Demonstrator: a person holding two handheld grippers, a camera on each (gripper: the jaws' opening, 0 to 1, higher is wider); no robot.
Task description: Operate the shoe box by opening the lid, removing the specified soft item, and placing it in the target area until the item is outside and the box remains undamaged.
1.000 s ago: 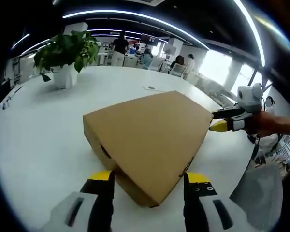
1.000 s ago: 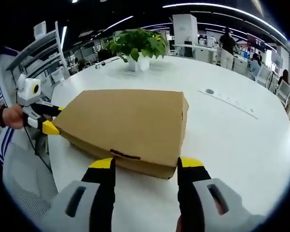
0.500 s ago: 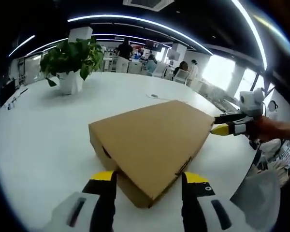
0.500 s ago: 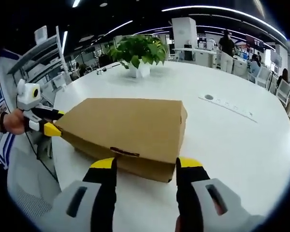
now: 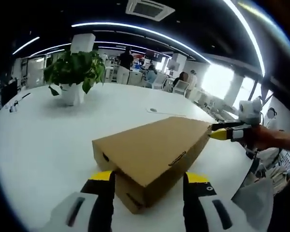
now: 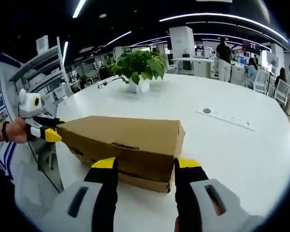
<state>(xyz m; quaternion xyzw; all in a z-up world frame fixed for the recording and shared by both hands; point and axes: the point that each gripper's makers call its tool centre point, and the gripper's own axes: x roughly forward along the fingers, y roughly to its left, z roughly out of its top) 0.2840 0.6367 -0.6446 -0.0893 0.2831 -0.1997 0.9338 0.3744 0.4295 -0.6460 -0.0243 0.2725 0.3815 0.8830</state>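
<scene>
Two grippers are bracketing the cardboard shoe box [image 5: 152, 154], which is lying on the round white table [image 5: 43, 140], and I am taking the box as my landmark. My left gripper [image 5: 147, 186] is sitting at one corner of the box with its yellow-tipped jaws spread apart, grasping nothing, one jaw on each side of that corner. My right gripper [image 6: 141, 169] is doing the same at the opposite end, jaws parted and released, straddling the box's near corner there.

From the left gripper view, the right gripper is reaching the box's far corner, its yellow tip touching or just beside the lid edge; I cannot tell which. From the right gripper view, the left gripper [image 6: 48, 131] is meeting the box's other end likewise.

Beyond the box, the table is running wide and bare toward a potted plant [image 5: 73, 72], well apart from the box. A cable port strip [image 6: 224, 116] is lying flush in the tabletop, off to the box's side. The table's edge is falling away just beside the box near each hand.

The box's long axis is running between my two grippers. Its lid is looking slightly lifted, a dark seam showing under the front flap [image 6: 125, 146].
</scene>
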